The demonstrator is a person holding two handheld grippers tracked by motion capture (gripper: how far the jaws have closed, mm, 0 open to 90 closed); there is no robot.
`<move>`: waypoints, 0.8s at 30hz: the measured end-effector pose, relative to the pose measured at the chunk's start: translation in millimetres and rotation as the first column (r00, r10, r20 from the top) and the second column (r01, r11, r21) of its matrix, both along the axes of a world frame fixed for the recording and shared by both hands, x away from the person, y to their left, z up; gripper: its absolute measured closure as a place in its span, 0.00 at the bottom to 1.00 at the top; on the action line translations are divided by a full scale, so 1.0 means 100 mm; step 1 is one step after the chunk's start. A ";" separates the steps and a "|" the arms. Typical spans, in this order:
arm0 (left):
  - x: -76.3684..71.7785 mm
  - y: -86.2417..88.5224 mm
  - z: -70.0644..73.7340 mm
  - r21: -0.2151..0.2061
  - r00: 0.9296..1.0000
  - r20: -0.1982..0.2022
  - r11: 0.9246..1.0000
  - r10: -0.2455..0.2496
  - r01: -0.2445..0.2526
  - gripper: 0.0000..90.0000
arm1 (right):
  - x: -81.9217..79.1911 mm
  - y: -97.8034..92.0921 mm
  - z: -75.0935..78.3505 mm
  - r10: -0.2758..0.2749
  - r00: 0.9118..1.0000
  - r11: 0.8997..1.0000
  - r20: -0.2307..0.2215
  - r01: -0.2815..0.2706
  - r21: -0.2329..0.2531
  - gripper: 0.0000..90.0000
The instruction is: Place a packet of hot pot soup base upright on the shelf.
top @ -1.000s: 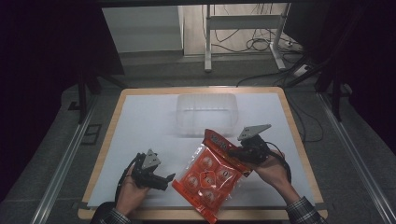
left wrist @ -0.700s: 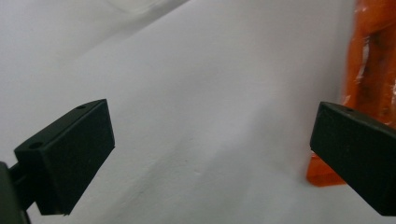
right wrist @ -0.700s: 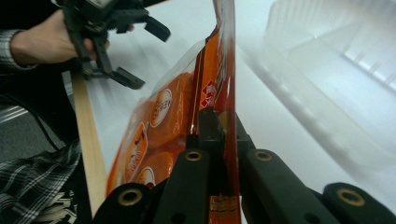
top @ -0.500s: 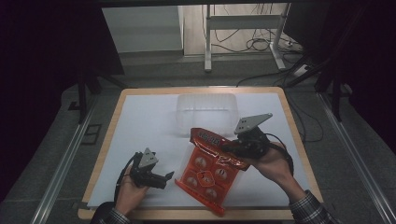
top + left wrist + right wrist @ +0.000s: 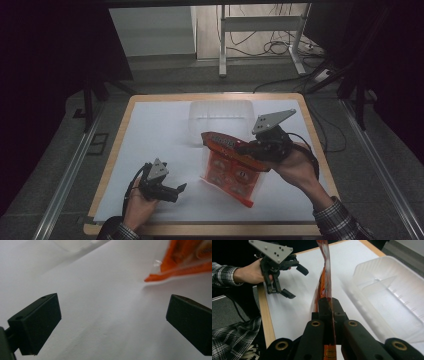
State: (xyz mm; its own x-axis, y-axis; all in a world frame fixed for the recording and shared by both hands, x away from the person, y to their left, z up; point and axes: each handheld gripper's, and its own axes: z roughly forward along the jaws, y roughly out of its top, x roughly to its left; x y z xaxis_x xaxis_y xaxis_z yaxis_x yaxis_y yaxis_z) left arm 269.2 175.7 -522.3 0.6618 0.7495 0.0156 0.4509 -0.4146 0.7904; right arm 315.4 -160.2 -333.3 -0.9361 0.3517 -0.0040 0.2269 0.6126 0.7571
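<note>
One limp, light orange snack bag [image 5: 230, 165] is pinched at its top seal by the right tool [image 5: 248, 148] beside the clear tray [image 5: 220, 117], the left tool [image 5: 175, 191] held wide.

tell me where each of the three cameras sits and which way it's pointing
High view: above the person's side, looking forward and down on the table; both hands show, with the left tool and right tool.
Left gripper view: on the left tool, looking low across the white surface between its open jaws.
Right gripper view: on the right tool, looking along its shut jaws.
Shared: all three show the orange packet and the clear tray.
</note>
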 end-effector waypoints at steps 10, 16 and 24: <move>0.00 -0.01 0.00 0.004 1.000 0.001 1.000 -0.007 0.007 0.00 | 0.11 -0.09 0.13 -0.065 0.997 0.998 0.035 0.065 0.011 0.99; 0.01 -0.01 -0.01 0.014 1.000 -0.003 1.000 -0.014 0.014 0.00 | 0.23 -0.16 0.20 -0.094 0.995 0.995 0.026 0.093 0.038 0.99; 0.01 -0.02 -0.01 0.027 1.000 -0.006 0.999 -0.023 0.023 0.00 | 0.36 -0.20 0.34 -0.124 0.992 0.990 0.005 0.123 0.071 0.99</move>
